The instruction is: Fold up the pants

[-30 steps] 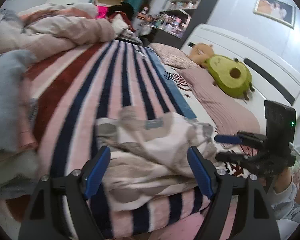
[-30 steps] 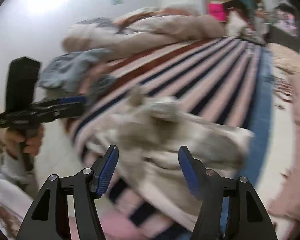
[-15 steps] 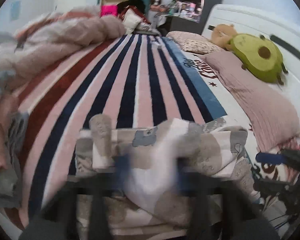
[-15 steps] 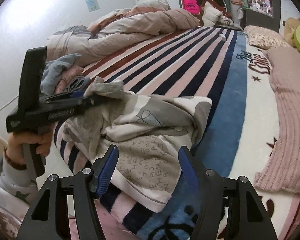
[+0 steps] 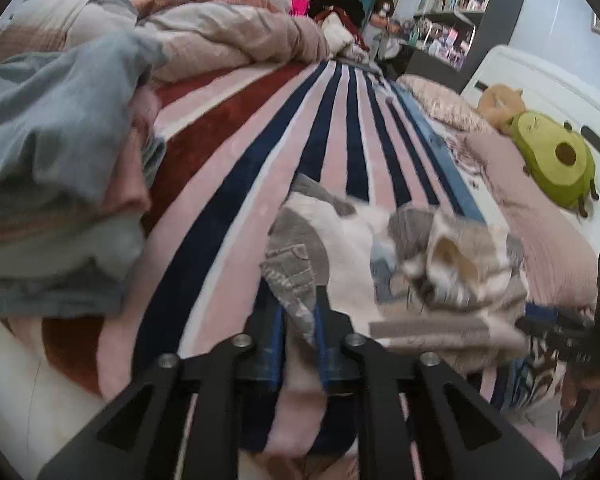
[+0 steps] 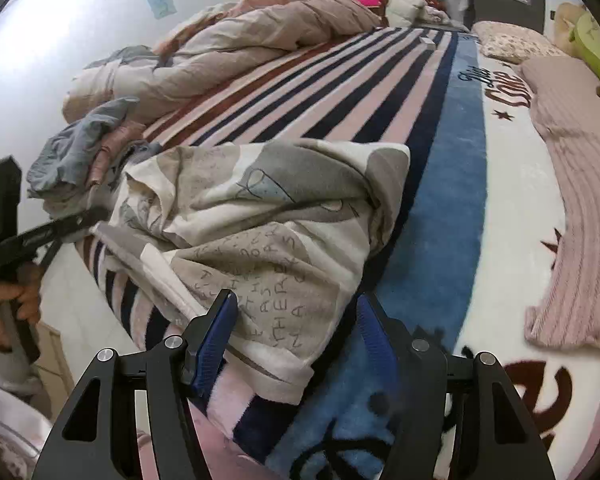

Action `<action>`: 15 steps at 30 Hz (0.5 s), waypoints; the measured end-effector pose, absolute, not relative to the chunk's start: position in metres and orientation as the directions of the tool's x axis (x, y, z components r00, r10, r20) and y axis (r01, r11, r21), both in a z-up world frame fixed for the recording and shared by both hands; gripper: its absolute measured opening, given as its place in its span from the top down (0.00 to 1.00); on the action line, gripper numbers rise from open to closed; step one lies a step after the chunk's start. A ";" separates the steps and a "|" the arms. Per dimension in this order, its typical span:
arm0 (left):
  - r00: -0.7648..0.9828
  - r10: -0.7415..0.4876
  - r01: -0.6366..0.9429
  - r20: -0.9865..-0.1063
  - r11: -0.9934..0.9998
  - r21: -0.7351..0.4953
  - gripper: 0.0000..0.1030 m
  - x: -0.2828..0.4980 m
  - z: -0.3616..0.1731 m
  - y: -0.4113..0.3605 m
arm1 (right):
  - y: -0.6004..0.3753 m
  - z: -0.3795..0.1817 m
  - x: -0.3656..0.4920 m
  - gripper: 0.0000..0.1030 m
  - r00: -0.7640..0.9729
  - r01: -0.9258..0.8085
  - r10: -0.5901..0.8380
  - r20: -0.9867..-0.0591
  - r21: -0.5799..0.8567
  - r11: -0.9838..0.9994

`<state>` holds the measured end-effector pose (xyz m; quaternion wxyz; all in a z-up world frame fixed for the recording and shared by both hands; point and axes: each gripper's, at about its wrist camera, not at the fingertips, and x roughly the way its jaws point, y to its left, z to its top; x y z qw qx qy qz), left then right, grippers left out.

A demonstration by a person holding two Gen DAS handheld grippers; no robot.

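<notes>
A pants (image 6: pixel 260 216) edge is pinched by the left gripper (image 5: pixel 300 336); the right gripper (image 6: pixel 296 320), spread, should be closed on the hem at 12 o'clock, then both drawn apart evenly.

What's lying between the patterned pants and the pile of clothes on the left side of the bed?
In the left wrist view, only bare striped blanket separates the pants from the clothes pile.
</notes>
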<state>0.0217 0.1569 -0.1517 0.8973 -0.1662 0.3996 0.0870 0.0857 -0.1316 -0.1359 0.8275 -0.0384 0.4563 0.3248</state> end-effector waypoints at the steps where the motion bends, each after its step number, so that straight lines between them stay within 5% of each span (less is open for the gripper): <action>1: 0.655 0.051 -0.308 -0.754 0.929 -0.205 0.67 0.017 -0.151 0.159 | -0.132 -0.135 0.085 0.43 0.376 -0.569 0.499 -0.781 0.231 0.789; 4: 0.671 0.093 -0.353 -0.736 0.913 -0.207 0.57 0.001 -0.140 0.171 | -0.132 -0.129 0.081 0.43 0.389 -0.568 0.494 -0.778 0.220 0.793; 8: 0.752 -0.011 -0.234 -0.659 0.930 -0.282 0.42 -0.001 -0.114 0.173 | -0.129 -0.120 0.080 0.43 0.405 -0.568 0.499 -0.766 0.217 0.794; 15: 0.700 -0.221 0.021 -0.679 0.957 -0.290 0.40 0.060 -0.130 0.113 | -0.123 -0.116 0.080 0.43 0.398 -0.573 0.537 -0.744 0.255 0.779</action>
